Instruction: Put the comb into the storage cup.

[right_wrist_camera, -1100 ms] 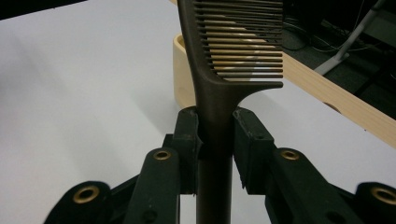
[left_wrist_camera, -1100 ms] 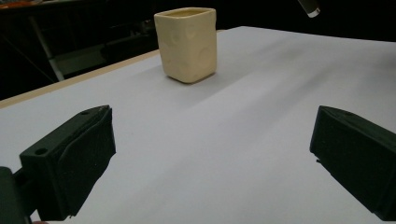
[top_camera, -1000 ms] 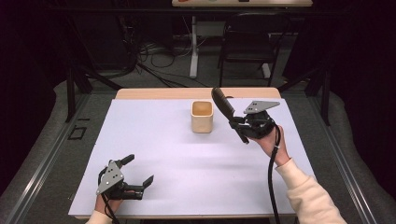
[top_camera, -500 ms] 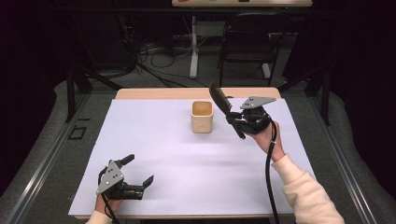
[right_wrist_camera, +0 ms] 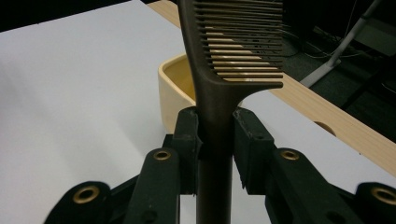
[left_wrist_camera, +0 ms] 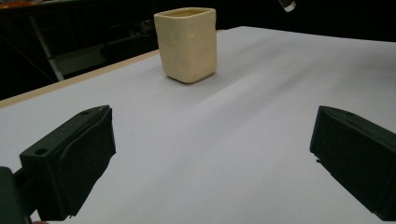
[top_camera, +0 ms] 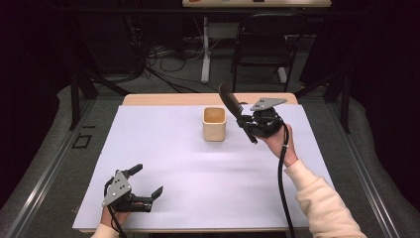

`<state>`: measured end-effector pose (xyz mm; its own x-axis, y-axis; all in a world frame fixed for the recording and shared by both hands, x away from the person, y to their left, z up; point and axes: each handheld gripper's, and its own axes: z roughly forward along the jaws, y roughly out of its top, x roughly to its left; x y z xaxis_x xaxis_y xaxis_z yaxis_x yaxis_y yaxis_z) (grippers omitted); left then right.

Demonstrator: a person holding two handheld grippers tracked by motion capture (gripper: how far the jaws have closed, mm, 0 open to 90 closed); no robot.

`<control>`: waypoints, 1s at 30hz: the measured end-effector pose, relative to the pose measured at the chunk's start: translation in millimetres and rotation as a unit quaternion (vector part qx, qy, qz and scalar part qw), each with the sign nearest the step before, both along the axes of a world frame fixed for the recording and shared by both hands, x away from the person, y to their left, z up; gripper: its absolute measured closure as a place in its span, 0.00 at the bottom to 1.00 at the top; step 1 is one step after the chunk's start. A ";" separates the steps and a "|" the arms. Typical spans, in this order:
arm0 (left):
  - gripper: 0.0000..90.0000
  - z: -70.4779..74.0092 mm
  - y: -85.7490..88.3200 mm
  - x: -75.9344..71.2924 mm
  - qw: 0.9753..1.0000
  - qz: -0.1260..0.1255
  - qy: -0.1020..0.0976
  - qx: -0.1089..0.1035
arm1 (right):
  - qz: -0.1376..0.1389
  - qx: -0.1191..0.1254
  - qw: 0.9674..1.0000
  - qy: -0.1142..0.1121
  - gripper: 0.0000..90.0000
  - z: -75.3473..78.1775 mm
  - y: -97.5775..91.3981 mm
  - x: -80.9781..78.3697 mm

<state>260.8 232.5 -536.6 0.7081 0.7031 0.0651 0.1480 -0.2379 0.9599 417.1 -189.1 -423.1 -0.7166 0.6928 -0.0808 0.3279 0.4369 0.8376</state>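
A dark comb (right_wrist_camera: 219,70) is held pinched by its handle in the right hand-held gripper (top_camera: 246,125) beside the cream cup (top_camera: 214,123) (left hand-held gripper (top_camera: 146,187) spread, idle on the desk (top_camera: 208,183)); lowering into the cup is judged next.

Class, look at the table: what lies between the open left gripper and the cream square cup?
Nothing: bare white table cover between left gripper and cream square cup, in the left gripper view.

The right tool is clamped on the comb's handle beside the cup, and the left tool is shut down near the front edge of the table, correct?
Not quite. The left tool is open, jaws wide apart with nothing between them, as the left gripper view shows. The right tool does clamp the comb by its handle beside the cup.
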 end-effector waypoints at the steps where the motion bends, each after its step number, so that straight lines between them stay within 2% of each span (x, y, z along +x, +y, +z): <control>1: 0.00 0.0 0.0 0.0 1.000 0.000 0.000 -0.001 | 0.000 0.000 1.000 -0.001 0.80 0.5 0.6 0.9; 30: 0.00 -0.1 0.2 -0.1 1.000 0.000 -0.001 -0.003 | -0.002 0.017 1.000 -0.020 0.80 7.4 20.7 18.9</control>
